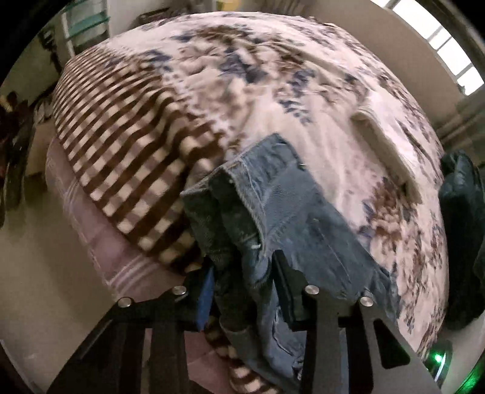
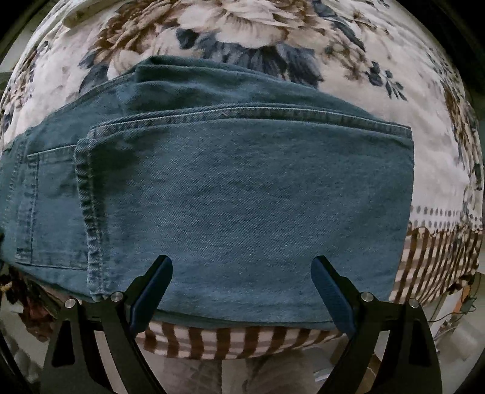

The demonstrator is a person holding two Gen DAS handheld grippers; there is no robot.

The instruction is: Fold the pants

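Observation:
Blue denim pants (image 2: 242,194) lie folded in layers on a floral blanket (image 2: 242,27) at the bed's near edge, back pocket at the left. My right gripper (image 2: 242,266) is open and empty, its fingers spread just over the near folded edge. In the left wrist view my left gripper (image 1: 242,266) is shut on a bunched end of the pants (image 1: 272,200), with denim filling the gap between the fingers and lifted off the blanket (image 1: 242,75).
The blanket has a brown striped border (image 1: 121,145) hanging over the bed's edge above a pink striped sheet (image 1: 121,260). A cream folded cloth (image 1: 385,145) lies on the bed to the right. A dark bag (image 1: 460,230) stands at the bed's right side.

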